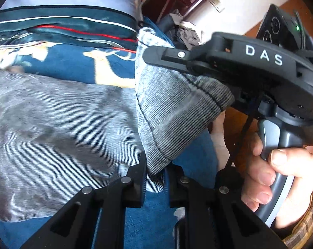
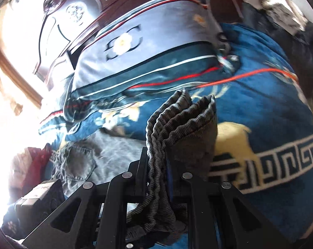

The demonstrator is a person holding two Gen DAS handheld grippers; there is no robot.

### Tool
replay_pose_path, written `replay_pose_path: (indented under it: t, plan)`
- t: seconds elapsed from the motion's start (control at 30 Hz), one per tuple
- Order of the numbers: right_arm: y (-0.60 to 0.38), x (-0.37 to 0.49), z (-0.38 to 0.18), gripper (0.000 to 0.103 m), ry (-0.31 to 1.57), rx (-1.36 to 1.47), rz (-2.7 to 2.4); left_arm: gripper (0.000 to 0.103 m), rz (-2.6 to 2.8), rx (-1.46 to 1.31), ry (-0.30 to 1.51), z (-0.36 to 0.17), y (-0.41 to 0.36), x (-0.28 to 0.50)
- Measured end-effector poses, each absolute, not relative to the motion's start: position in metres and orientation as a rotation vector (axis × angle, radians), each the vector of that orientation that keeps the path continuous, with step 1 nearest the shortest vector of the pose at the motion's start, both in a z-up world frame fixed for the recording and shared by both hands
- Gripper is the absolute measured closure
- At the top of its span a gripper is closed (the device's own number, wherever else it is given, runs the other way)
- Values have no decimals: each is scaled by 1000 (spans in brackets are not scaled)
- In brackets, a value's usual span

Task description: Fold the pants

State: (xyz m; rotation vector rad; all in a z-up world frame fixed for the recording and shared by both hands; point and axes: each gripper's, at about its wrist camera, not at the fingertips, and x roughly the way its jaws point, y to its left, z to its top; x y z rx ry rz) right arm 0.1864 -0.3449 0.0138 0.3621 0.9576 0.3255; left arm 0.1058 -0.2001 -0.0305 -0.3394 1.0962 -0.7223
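The left hand-held gripper (image 1: 155,178) pinches a hem corner of the grey pants (image 1: 58,137); the right hand-held gripper (image 2: 157,166) clamps the bunched waistband. The pants' length trails from both down onto the blue bed (image 2: 270,103), stretching left.

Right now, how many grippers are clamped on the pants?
2. The left gripper pinches a lifted edge of the grey pants at the bottom of its own view; the right gripper holds the bunched waistband, and shows beside it in the left view.
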Motion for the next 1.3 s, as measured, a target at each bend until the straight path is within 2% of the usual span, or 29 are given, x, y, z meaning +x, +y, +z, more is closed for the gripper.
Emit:
replay_pose_path:
  t: [0.33,0.5,0.6,0.63,0.7,0.9,1.03,1.23,1.3]
  plan:
    - [-257,205,8,89,1033,235,424,87,-642,-453,1107,-47,-134,106]
    - [-214,216,-19,87,1125,166,460,86,-596,-495,1145,-67,-100,99]
    - [-196,222,-43,78,1203,156,482,81,-575,-487,1170,-78,-91,96]
    - [-191,224,-50,70,1232,172,494,79,-566,-482,1170,-80,-88,94]
    - [-185,225,-58,69,1266,208,516,75,-560,-497,1181,-84,-81,92]
    - [-208,214,-36,67,1215,286,516,75,-550,-493,1168,-79,-69,85]
    - [-246,190,-11,59,1134,323,478,61,-527,-456,1106,-57,-58,80]
    - [-299,154,-17,48,1091,388,339,48,-454,-457,1110,-50,-55,109]
    - [-316,146,-30,48,1103,446,303,48,-445,-465,1159,-62,-54,122]
